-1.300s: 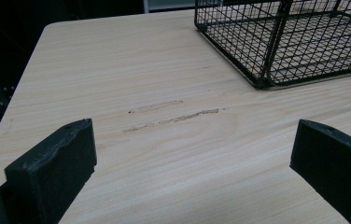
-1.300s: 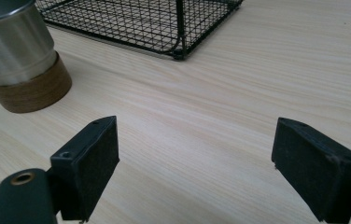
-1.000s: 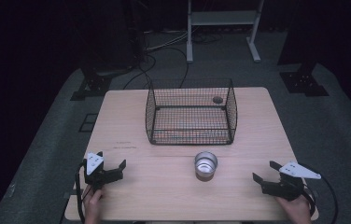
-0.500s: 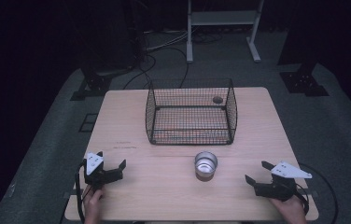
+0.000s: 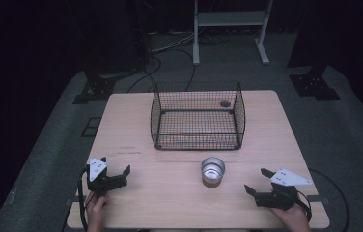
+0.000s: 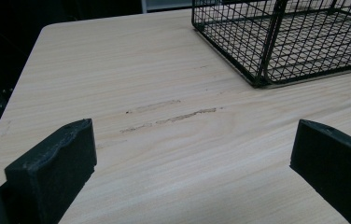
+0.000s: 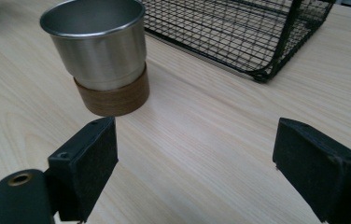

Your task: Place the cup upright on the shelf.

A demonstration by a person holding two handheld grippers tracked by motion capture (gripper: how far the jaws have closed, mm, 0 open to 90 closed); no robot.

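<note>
The cup (image 5: 213,170) is a small metal tumbler with a shiny, brushed steel wall that flares slightly toward a rolled rim, and a brown wood-look band (image 7: 113,97) wrapped around its base; it stands upright and, from the high view, holds nothing but reflections on its bottom. No brand, label or writing can be read on it. It sits on the light wooden bench (image 5: 170,198) toward the near edge, a little right of the middle, just in front of the wire basket (image 5: 197,116). The basket is black mesh with an open top, standing at the middle of the bench toward the far edge; a small dark round object (image 5: 225,103) lies in its far right corner, too small to identify. The right gripper (image 5: 260,181) hovers near the near right corner, pointed toward the cup, its jaws moderately wide with only bare bench between them and the cup just beyond the left jaw. The left gripper (image 5: 117,170) rests near the near left corner, jaws wide and holding nothing.
</note>
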